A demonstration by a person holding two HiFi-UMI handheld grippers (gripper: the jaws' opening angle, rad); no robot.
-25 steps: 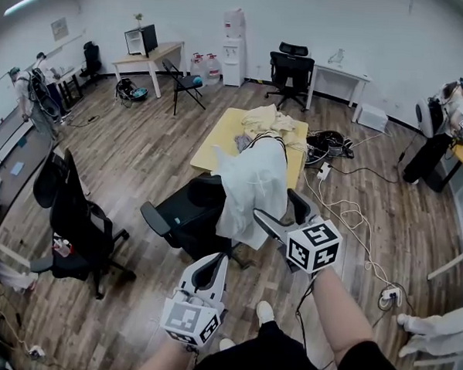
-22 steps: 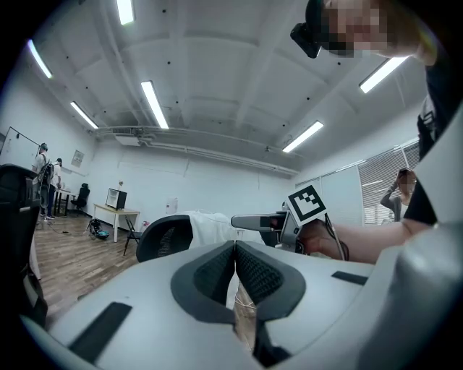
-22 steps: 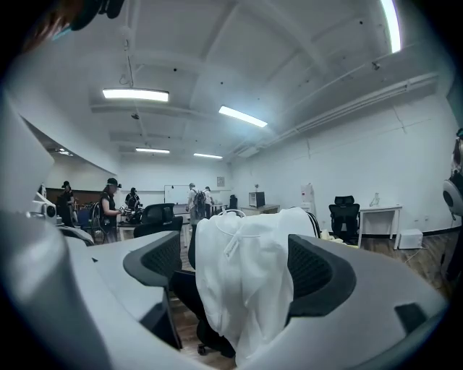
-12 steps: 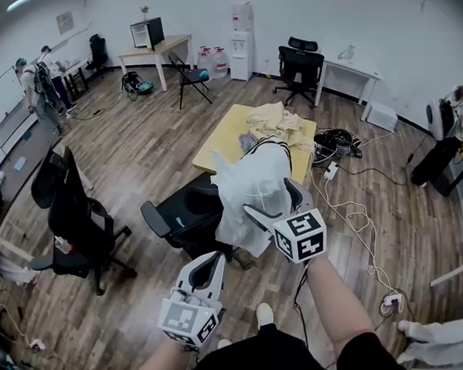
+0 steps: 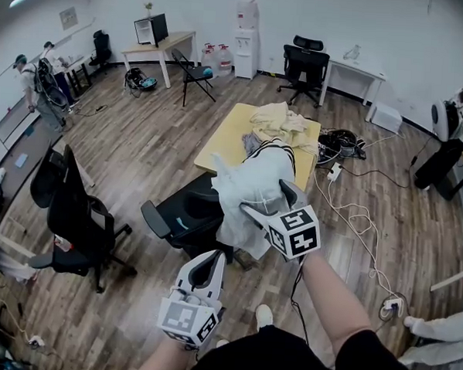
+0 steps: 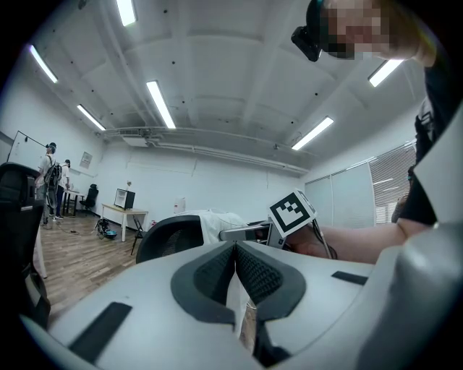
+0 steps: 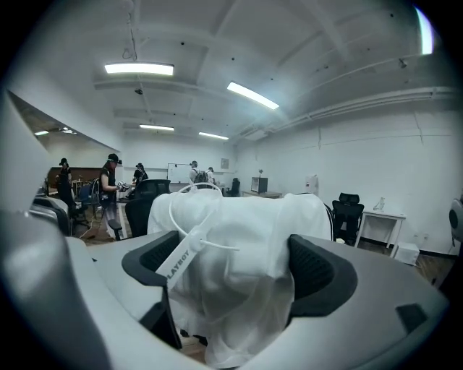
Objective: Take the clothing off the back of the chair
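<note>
The white garment [image 5: 251, 181] is draped over the back of the black office chair [image 5: 185, 215] — not taken off yet. The right gripper [image 7: 230, 269] is set around the top of it, jaws spread wide and closing, with fabric bunched between them but not pinched. The left gripper [image 6: 235, 251] is held lower down — clamped together, nothing in it.

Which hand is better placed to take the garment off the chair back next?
Right. The right gripper is at the garment on the chair back, its jaws closing with cloth between them. The left gripper is shut and short of the chair.
</note>
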